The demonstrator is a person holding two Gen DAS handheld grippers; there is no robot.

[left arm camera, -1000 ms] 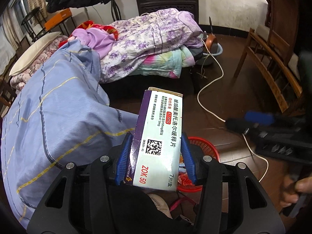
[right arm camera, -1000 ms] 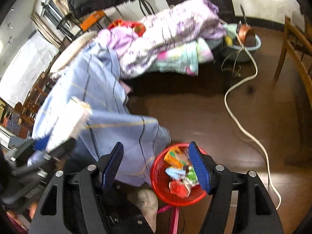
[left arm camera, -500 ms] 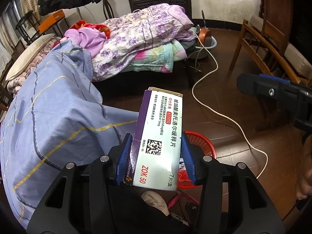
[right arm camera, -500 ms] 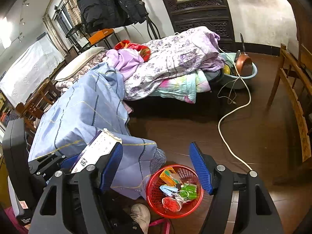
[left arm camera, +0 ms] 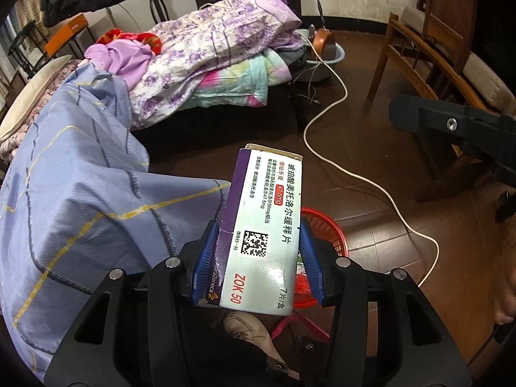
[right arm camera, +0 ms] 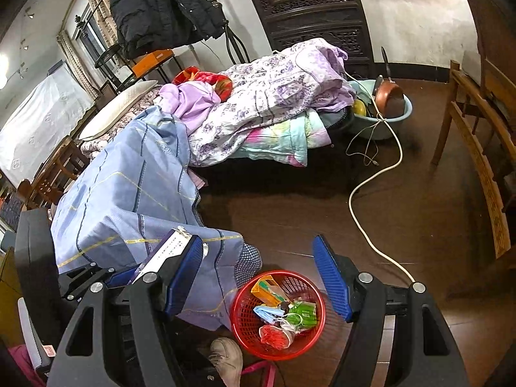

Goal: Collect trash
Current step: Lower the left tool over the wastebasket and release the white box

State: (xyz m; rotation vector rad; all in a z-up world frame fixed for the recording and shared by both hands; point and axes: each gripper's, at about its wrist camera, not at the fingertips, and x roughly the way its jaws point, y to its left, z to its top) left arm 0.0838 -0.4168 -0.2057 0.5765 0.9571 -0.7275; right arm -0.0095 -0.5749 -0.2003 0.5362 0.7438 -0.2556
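Dark wood floor (right arm camera: 403, 225), whitewashed wall (right arm camera: 416, 16), bed (right arm camera: 258, 174) heaped with quilts (right arm camera: 274, 96), wooden chair (right arm camera: 477, 148).

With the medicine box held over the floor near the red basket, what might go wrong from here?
The left gripper clamps the medicine box only at its lower end, so it might tip or slip. The red basket sits against the draped blue sheet; a drop from that side may land on cloth or the shoe.

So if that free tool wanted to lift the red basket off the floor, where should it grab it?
Probably the rim of the red basket, coming from above: it stands upright and open-topped, its thin mesh wall fits between two fingers, and the right tool hangs open.
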